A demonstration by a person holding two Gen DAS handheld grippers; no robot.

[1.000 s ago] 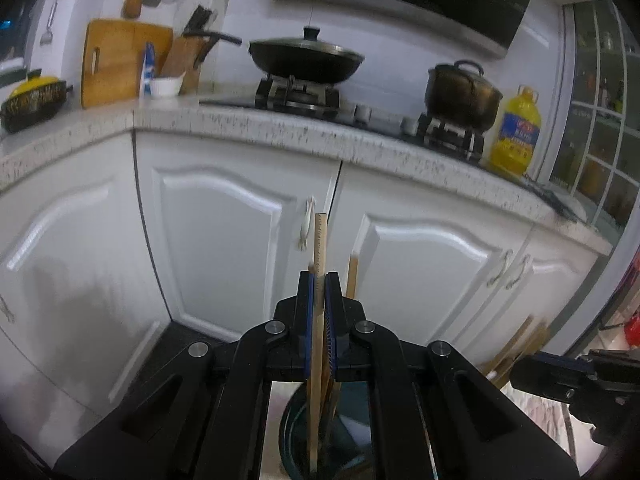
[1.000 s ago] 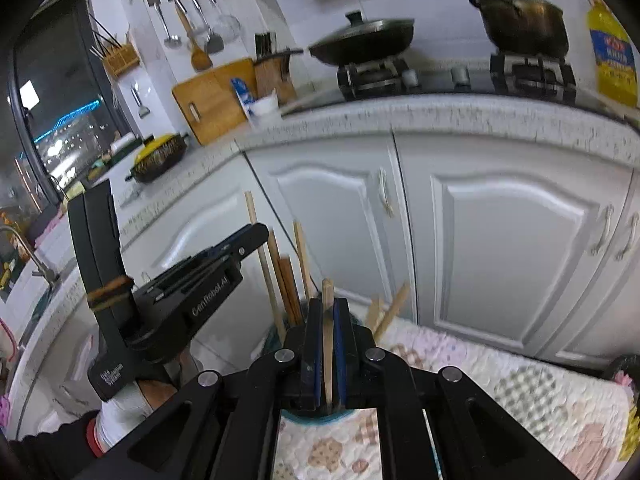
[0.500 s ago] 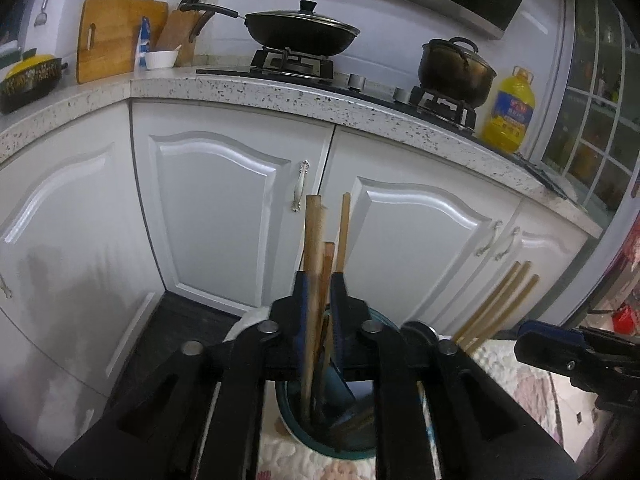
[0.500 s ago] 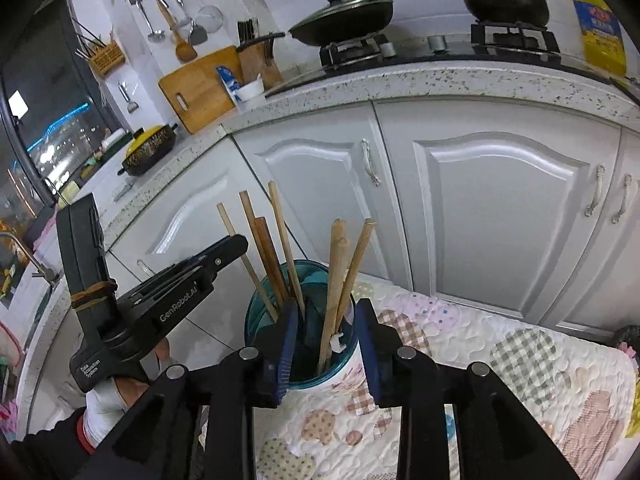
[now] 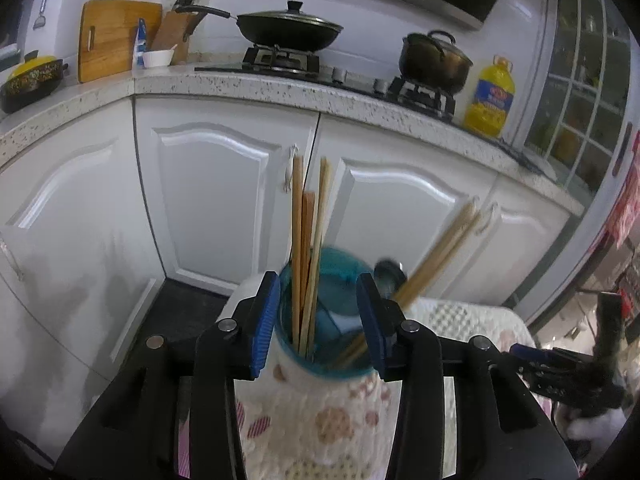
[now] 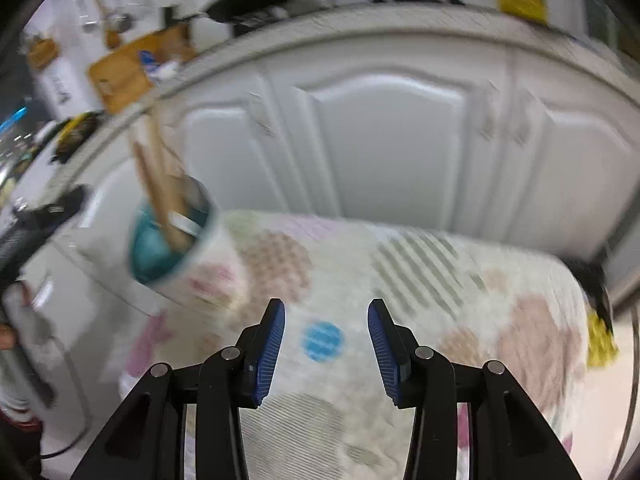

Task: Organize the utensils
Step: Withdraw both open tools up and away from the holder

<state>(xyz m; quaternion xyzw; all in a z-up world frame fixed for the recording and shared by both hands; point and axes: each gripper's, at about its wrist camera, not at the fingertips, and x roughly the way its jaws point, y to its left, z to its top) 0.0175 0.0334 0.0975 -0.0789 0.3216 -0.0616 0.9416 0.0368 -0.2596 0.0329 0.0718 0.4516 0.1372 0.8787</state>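
Inside, the blue cup (image 5: 328,292) held three upright chopsticks (image 5: 306,256) and two leaning ones (image 5: 436,258); left gripper (image 5: 320,316) and right gripper (image 6: 326,344) both gaped, empty.

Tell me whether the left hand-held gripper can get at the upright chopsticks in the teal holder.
Probably yes: the left hand-held gripper is open, its fingers straddling the teal holder, and the upright chopsticks rise unobstructed between them.

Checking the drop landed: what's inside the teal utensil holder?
Inside the teal utensil holder: upright wooden chopsticks, more leaning right, and a dark spoon bowl. Their lower ends are hidden by its wall.
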